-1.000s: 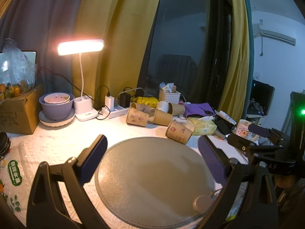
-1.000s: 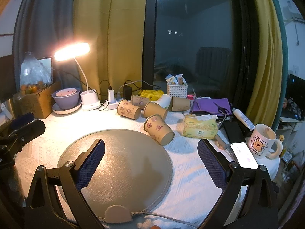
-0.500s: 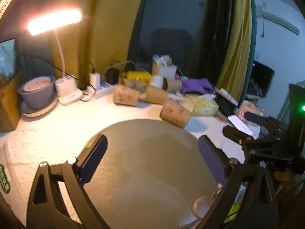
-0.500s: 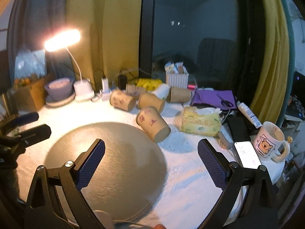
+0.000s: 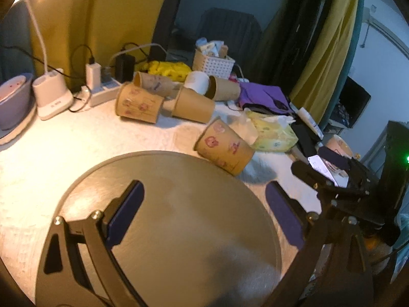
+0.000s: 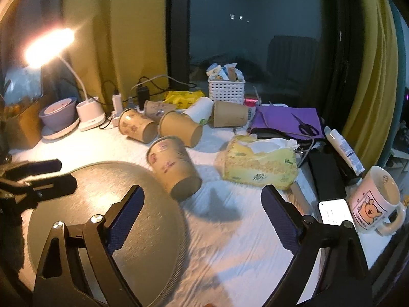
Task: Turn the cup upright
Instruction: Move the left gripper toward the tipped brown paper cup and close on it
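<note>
A brown paper cup with pink prints (image 6: pixel 171 166) lies on its side at the far edge of the round grey mat (image 6: pixel 102 220). It also shows in the left wrist view (image 5: pixel 225 148). Its mouth faces near-right. My right gripper (image 6: pixel 202 217) is open and empty, just short of the cup. My left gripper (image 5: pixel 204 212) is open and empty over the mat (image 5: pixel 179 230). Several more paper cups (image 6: pixel 179 128) lie on their sides behind.
A yellow tissue pack (image 6: pixel 258 163) lies right of the cup. A bear mug (image 6: pixel 373 199), a phone (image 6: pixel 334 212) and a purple cloth (image 6: pixel 286 122) are at the right. A lit desk lamp (image 6: pixel 87 112), a power strip and a bowl (image 6: pixel 58 112) stand at back left.
Both grippers have moved forward toward the lying cup, which now looks larger and nearer. The left view has swung right. Both stay open; the cup has not moved.
</note>
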The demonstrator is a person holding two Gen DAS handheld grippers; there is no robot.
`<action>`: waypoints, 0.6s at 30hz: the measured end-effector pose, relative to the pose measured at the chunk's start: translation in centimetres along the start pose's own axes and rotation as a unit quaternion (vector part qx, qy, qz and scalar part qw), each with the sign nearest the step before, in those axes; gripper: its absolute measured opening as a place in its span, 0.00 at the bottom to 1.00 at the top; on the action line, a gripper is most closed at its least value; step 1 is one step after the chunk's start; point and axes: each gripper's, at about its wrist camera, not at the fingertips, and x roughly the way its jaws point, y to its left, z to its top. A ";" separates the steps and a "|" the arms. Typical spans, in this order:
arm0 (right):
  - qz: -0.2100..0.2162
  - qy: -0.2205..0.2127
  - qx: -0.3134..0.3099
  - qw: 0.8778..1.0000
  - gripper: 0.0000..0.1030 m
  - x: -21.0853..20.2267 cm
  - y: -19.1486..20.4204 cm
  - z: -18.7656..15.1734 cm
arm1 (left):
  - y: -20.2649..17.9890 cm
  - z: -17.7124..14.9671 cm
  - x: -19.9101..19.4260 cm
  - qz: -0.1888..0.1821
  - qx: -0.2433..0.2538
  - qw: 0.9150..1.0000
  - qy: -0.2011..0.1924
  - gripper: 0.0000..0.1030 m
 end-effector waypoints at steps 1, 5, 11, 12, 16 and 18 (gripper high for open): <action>0.001 -0.001 0.002 1.000 0.89 0.3 -0.4 0.2 | -0.1 0.3 0.6 0.000 -0.001 1.000 0.006 0.94; 0.009 -0.005 0.016 1.000 0.88 1.4 -2.0 1.0 | -1.2 1.2 3.1 0.002 -0.002 1.000 0.020 0.94; 0.011 -0.003 0.028 1.000 0.88 3.4 -4.2 1.9 | -2.7 2.8 5.9 -0.003 -0.001 1.000 0.029 0.94; 0.011 -0.003 0.029 1.000 0.88 3.7 -4.5 2.0 | -2.9 3.1 6.2 -0.005 -0.003 1.000 0.030 0.94; 0.009 -0.002 0.030 0.999 0.88 4.7 -5.6 2.5 | -3.5 4.1 7.9 -0.015 -0.025 0.999 0.044 0.94; 0.006 -0.002 0.029 1.000 0.88 5.2 -6.2 2.8 | -3.4 4.6 8.9 -0.018 -0.043 0.997 0.054 0.94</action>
